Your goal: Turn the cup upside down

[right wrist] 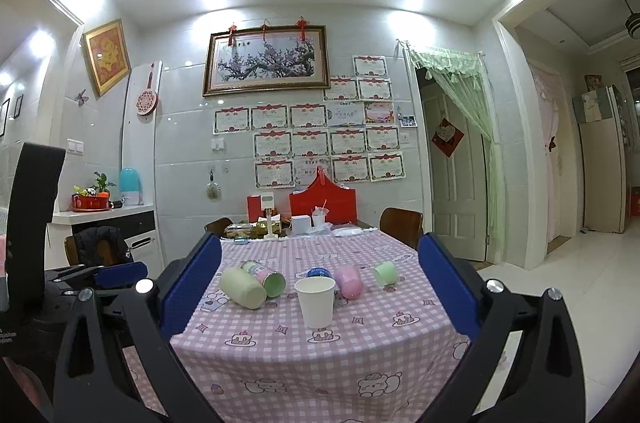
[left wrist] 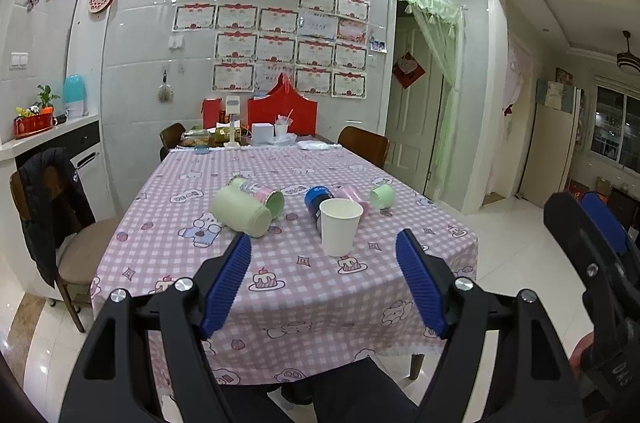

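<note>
A white paper cup (left wrist: pixel 339 226) stands upright, mouth up, on the pink checked tablecloth (left wrist: pixel 288 287); it also shows in the right wrist view (right wrist: pixel 316 303). My left gripper (left wrist: pixel 323 243) is open and empty, held back from the table's near edge, with the cup between and beyond its blue pads. My right gripper (right wrist: pixel 318 247) is open and empty, also short of the table; its body shows at the right of the left wrist view (left wrist: pixel 592 255).
Other cups lie on their sides behind the white one: a pale green one (left wrist: pixel 240 211), a pink-green one (left wrist: pixel 268 197), a blue one (left wrist: pixel 316 201), a pink one (left wrist: pixel 350 195) and a small green one (left wrist: pixel 382 196). Chairs (left wrist: pixel 60 223) flank the table. Boxes and clutter (left wrist: pixel 280 115) fill the far end.
</note>
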Demonstrator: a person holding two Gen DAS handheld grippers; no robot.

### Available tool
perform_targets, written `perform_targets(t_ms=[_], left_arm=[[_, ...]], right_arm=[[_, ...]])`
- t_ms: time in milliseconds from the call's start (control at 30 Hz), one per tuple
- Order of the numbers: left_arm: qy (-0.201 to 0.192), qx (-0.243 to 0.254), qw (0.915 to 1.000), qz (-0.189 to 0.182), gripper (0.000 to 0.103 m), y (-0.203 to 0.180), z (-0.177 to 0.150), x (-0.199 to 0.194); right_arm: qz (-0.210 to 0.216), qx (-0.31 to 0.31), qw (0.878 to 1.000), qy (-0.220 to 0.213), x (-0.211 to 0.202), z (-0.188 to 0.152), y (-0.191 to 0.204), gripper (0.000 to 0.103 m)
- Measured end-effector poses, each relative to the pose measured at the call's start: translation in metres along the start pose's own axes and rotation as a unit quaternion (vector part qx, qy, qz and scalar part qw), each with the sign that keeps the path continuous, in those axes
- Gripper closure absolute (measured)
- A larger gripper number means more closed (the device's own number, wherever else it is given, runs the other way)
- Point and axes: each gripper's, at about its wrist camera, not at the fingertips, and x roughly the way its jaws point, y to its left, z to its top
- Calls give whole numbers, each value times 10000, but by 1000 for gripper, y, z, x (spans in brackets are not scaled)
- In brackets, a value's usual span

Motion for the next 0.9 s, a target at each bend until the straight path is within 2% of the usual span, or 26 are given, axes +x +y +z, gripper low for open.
perform_targets(t_ms=[367, 467, 733, 900], left_arm=[[91, 267, 9996, 5, 27, -6, -2, -6], [-15, 230, 9997, 46, 27, -5, 0, -10], [104, 108, 9992, 365, 27, 2, 7, -6], [89, 89, 9991, 404, 27, 5, 8, -4]], right_arm=[[-132, -35, 9999, 77, -1, 0, -1, 8], [-142, -51, 9998, 90, -2, 0, -1, 8], [-112, -203, 9993, 281, 6, -4, 7, 8], [-85, -141, 9990, 417, 11, -6, 6, 8]])
